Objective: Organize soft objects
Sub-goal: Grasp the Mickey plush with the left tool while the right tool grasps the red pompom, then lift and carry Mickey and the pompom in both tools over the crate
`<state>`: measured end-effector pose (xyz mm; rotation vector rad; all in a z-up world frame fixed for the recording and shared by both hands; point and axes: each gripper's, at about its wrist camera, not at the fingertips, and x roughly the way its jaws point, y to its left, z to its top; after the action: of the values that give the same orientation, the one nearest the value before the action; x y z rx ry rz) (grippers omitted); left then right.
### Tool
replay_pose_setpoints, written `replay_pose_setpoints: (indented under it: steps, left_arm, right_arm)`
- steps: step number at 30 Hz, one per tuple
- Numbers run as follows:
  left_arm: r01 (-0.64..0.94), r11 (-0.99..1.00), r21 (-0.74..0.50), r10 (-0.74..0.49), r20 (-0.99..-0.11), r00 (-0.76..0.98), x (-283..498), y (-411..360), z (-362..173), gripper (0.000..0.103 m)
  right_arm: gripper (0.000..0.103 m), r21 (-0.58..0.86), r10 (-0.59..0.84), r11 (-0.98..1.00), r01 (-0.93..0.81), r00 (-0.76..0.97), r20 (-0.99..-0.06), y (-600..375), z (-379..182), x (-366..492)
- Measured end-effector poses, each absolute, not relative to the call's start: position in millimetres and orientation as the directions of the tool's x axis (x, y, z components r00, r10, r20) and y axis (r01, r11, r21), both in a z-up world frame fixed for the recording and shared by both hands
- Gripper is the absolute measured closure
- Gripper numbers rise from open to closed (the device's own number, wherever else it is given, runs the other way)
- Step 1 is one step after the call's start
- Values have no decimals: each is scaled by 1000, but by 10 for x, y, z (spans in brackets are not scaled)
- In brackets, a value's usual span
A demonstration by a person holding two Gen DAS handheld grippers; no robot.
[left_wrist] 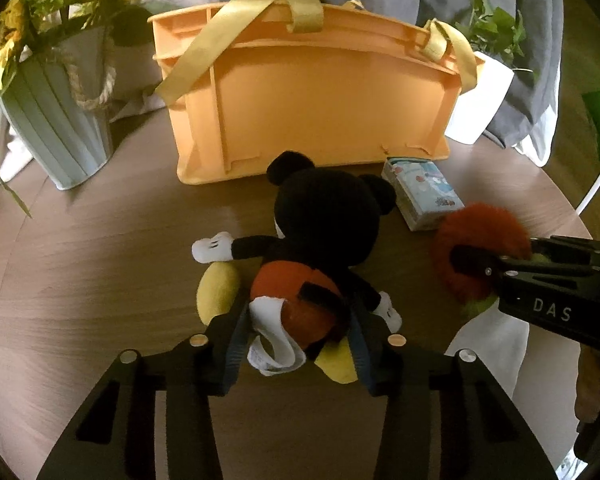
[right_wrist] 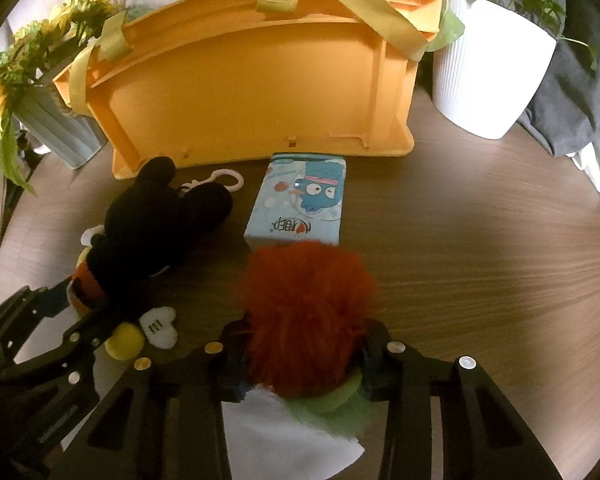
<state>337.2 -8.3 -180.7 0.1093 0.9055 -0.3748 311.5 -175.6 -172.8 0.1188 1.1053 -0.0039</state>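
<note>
On the table [left_wrist: 80, 260], before the orange crate [left_wrist: 320, 112], the left gripper [left_wrist: 300, 336] clamps the mouse doll [left_wrist: 324, 220]; the right gripper [right_wrist: 300, 356] squeezes the red furry toy [right_wrist: 308, 304].

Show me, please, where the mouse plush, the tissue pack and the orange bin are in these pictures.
mouse plush [left_wrist: 324, 208]: left wrist view, on the back of its black head.
tissue pack [right_wrist: 300, 204]: right wrist view, on its printed top face.
orange bin [right_wrist: 252, 104]: right wrist view, on its flat near wall.
</note>
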Motion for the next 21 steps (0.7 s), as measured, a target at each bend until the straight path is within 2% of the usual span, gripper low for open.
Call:
replay_pose_setpoints:
  steps: [21]
  left_arm:
    - [361,932,-43,-291,-683,670,2948,27,-1148,63]
  right_arm:
    - [64,113,63,993,45,601,-797,-1683,-1091,2892]
